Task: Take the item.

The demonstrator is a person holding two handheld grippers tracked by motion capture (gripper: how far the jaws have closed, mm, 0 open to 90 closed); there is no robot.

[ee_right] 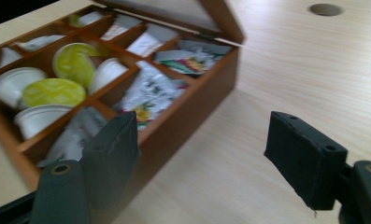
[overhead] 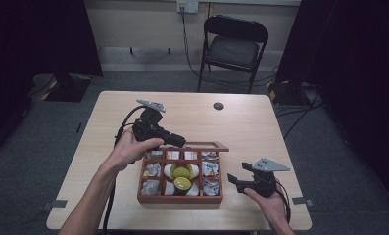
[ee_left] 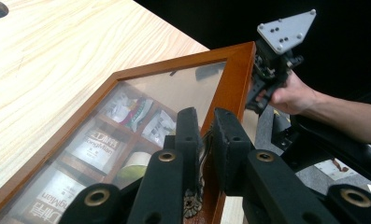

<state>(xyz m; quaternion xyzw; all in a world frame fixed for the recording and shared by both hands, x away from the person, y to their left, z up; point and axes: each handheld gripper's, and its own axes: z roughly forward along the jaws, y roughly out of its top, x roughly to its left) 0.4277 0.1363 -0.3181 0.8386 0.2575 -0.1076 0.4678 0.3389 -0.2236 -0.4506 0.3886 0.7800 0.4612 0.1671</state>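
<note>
Pale woodgrain table (overhead: 260,122), glass-paned wooden lid (ee_left: 230,88), left gripper (ee_left: 206,140) pinching frame

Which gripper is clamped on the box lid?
The left gripper: its fingers pinch the lid's wooden frame. The right gripper hangs open beside the box.

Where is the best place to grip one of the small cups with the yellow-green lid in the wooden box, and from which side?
Probably from straight above. The cup sits deep in the middle compartment of the wooden box, partitions close around it, so a sideways approach is blocked. Its round lid faces up; close the free right hand-held gripper across the rim.
</note>
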